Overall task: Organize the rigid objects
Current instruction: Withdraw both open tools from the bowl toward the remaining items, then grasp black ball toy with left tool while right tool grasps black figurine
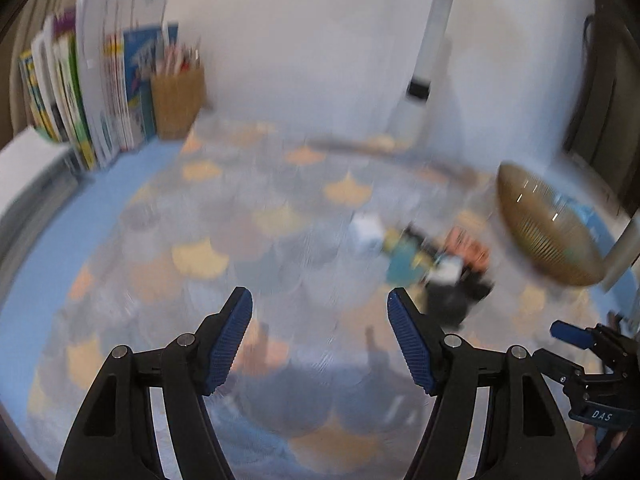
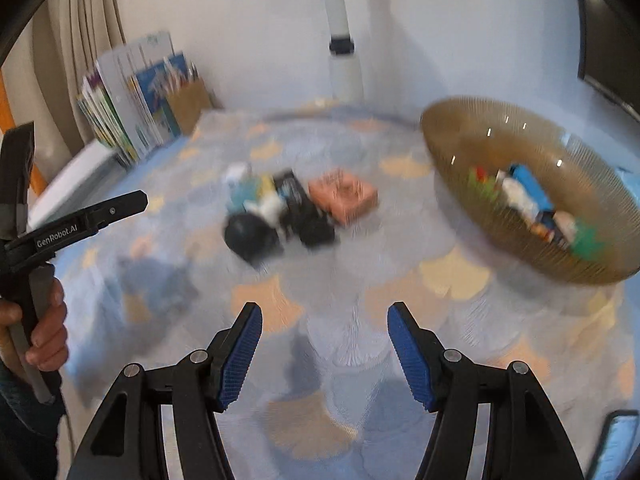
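Observation:
Both views are motion-blurred. A pile of small rigid objects lies mid-table: a pink box [image 2: 344, 197], a black box [image 2: 304, 212], a round black object [image 2: 250, 238] and white and teal pieces [image 2: 244, 190]. The pile also shows in the left wrist view [image 1: 432, 260]. A ribbed amber bowl [image 2: 472, 168] at the right holds several small items; it also shows in the left wrist view [image 1: 548, 232]. My left gripper [image 1: 320, 336] is open and empty, short of the pile. My right gripper [image 2: 324, 354] is open and empty, nearer than the pile and the bowl.
A patterned blue and orange cloth [image 2: 280, 300] covers the table. Upright books [image 1: 100, 92] and a brown pencil holder [image 1: 178, 100] stand at the back left. A white lamp post [image 1: 432, 40] rises at the back. A blue object [image 2: 616, 440] lies at the front right.

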The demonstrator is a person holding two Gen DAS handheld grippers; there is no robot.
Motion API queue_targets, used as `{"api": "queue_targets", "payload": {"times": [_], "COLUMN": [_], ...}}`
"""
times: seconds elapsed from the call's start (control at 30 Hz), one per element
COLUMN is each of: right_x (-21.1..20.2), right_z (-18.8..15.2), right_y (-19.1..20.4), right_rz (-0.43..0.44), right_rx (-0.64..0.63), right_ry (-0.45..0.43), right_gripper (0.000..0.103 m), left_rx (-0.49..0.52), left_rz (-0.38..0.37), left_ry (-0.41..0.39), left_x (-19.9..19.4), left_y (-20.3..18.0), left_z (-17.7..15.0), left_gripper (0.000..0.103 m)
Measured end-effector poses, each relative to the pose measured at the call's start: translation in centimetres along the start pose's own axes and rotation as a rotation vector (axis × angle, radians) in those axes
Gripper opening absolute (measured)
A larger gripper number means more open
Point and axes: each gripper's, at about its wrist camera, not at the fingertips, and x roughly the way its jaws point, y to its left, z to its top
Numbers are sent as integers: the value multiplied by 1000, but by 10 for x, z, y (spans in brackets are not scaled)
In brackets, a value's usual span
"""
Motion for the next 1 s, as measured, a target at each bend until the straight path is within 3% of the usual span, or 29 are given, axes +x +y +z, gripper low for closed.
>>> {"api": "queue_targets", "payload": {"times": [0.17, 0.27, 0.7, 0.77, 0.87, 1.0], "right_x": [12, 15, 18, 17, 12, 10], "right_z": [-9, -8, -4, -1, 11, 42], "right_y": [-1, -7, -13, -15, -22, -14], "right_rz": [-26, -20, -17, 5, 98, 84], "right_rx": [-2, 20, 33, 42, 92, 22], "right_ry": [13, 27, 45, 49, 65, 56], "right_gripper": [64, 65, 65, 65, 65, 65], "left_rx": [21, 56, 112, 127, 116, 163], "left_rz": [25, 20, 4, -34, -155, -250], "left_ry": [55, 20, 28, 45, 78, 111], "left_x": [23, 17, 16, 16, 15, 22], "left_y": [-1, -6, -14, -19, -28, -59], "left_z": [-17, -19, -20, -19, -13, 1], "left_gripper": [69, 69, 69, 69, 69, 69]}}
